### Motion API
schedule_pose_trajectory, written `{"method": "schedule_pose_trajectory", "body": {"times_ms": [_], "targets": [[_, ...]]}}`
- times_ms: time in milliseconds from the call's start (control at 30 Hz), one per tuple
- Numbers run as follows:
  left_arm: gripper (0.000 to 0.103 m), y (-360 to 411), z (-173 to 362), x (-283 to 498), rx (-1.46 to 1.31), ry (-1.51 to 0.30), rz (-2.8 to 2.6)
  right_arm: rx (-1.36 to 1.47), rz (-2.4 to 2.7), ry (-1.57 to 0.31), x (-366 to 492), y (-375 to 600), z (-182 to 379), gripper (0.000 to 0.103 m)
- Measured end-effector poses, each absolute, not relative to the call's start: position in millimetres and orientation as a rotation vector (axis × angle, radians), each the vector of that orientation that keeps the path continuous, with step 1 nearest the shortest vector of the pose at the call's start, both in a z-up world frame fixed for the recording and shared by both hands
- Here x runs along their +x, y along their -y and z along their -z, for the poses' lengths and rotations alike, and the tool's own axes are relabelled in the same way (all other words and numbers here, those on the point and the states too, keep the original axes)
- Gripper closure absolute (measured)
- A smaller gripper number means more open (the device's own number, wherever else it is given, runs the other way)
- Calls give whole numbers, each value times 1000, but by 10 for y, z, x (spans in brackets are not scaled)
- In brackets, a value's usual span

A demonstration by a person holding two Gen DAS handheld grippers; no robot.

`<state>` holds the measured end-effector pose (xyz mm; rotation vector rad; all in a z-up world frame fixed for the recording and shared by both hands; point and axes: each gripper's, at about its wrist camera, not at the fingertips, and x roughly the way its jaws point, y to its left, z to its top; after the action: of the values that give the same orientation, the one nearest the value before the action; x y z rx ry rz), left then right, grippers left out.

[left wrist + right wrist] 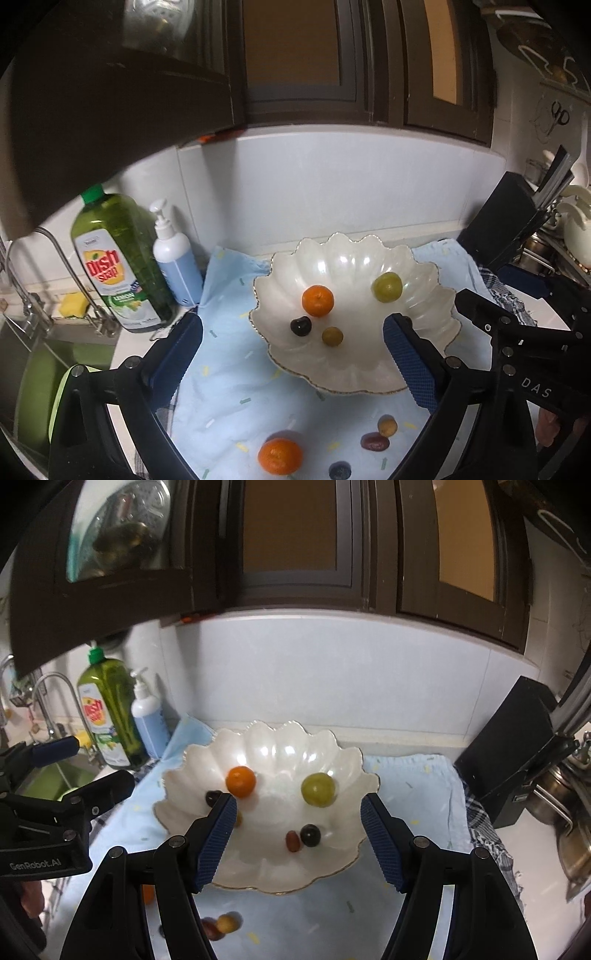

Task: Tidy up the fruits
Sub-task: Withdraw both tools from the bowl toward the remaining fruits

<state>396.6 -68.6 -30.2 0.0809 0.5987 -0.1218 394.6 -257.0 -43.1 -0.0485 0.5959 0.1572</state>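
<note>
1. Nearest, the left claw (291,354) is standing wide apart with nothing between its blue pads; the right claw (298,838) is also standing apart and empty, and both are hanging over the front of the pale blue cloth (229,391) that is covering the bench.
2. Just below them, near the cloth's front edge, the loose fruit is waiting: a small orange (279,455), a dark blue berry (340,471), a reddish oval fruit (374,441) and a tan round one (387,425) touching it.
3. The orange is looking light and firm, with a skin that grips well; I would be taking it across its widest part with a moderate squeeze.
4. The three small fruits are looking smooth, soft and likely to roll or bruise; each is probably needing a gentle pinch at its middle, with the pads coming down either side so that it is not squirting out.
5. Further back, in the middle of the cloth, the scalloped white bowl (424,314) is already holding an orange (317,301), a green grape-like fruit (386,287), a dark fruit (300,326) and a small olive-coloured one (332,336); the right view is also showing a reddish fruit (292,840) and another dark one (310,835) inside.
6. The bowl is looking glossy and breakable, so fruit is better being lowered in than dropped.
</note>
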Motion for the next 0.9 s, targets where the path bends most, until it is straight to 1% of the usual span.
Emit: {"method": "schedule_pose_trajectory", "body": {"times_ms": [433, 900], "targets": [[3, 487, 189, 3466, 78, -568, 84, -82, -210, -548, 3477, 2352, 265, 32], [3, 340, 248, 3060, 104, -577, 67, -69, -273, -560, 3131, 2195, 320, 33]]}}
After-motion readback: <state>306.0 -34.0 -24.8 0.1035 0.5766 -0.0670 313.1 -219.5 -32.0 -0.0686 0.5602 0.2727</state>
